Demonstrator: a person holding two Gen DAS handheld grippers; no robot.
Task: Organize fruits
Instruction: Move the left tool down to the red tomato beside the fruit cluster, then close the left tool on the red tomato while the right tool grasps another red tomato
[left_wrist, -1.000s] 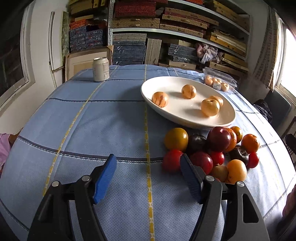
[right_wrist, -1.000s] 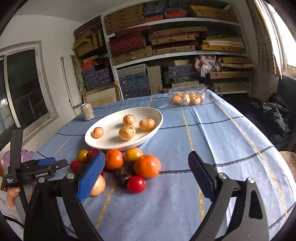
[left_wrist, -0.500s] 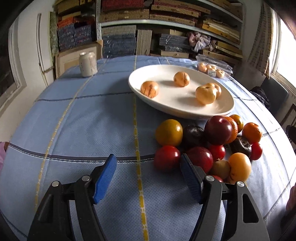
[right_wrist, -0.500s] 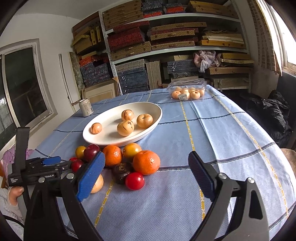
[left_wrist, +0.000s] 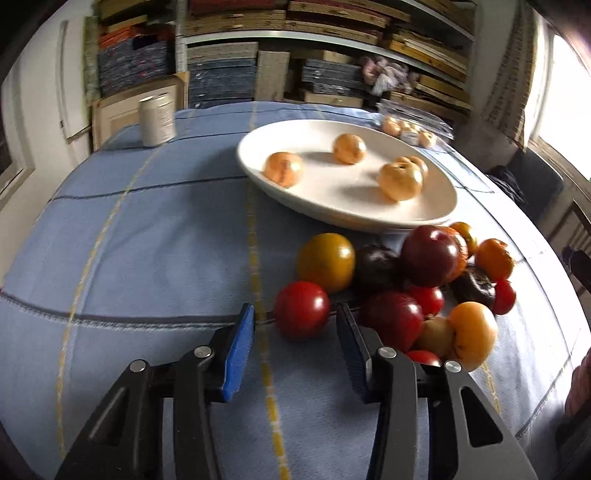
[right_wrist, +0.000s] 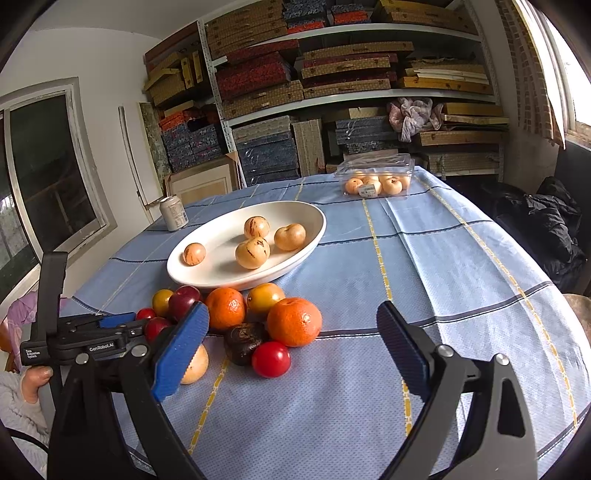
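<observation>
A white oval plate (left_wrist: 436, 206) (right_wrist: 310, 240) holds several pale striped fruits. In front of it lies a pile of loose fruit: a red tomato (left_wrist: 301, 309), a yellow-orange fruit (left_wrist: 326, 261), a dark red plum (left_wrist: 430, 255), oranges (right_wrist: 294, 321), a dark fruit (right_wrist: 243, 341) and a small red tomato (right_wrist: 271, 359). My left gripper (left_wrist: 295, 325) is open, its fingers just short of the red tomato on either side. My right gripper (right_wrist: 291, 336) is open and empty, above the cloth near the pile's right side.
A drink can (left_wrist: 157, 120) (right_wrist: 173, 213) stands at the table's far left. A clear plastic box of pale fruits (right_wrist: 376, 177) sits at the far edge. The table has a blue checked cloth (right_wrist: 424, 258). Shelves of boxes stand behind. The left gripper's body (right_wrist: 74, 343) shows at left.
My left gripper has moved forward and right toward the fruit pile, bringing the red tomato to its fingertips. The right gripper has barely moved. Both stay open.
</observation>
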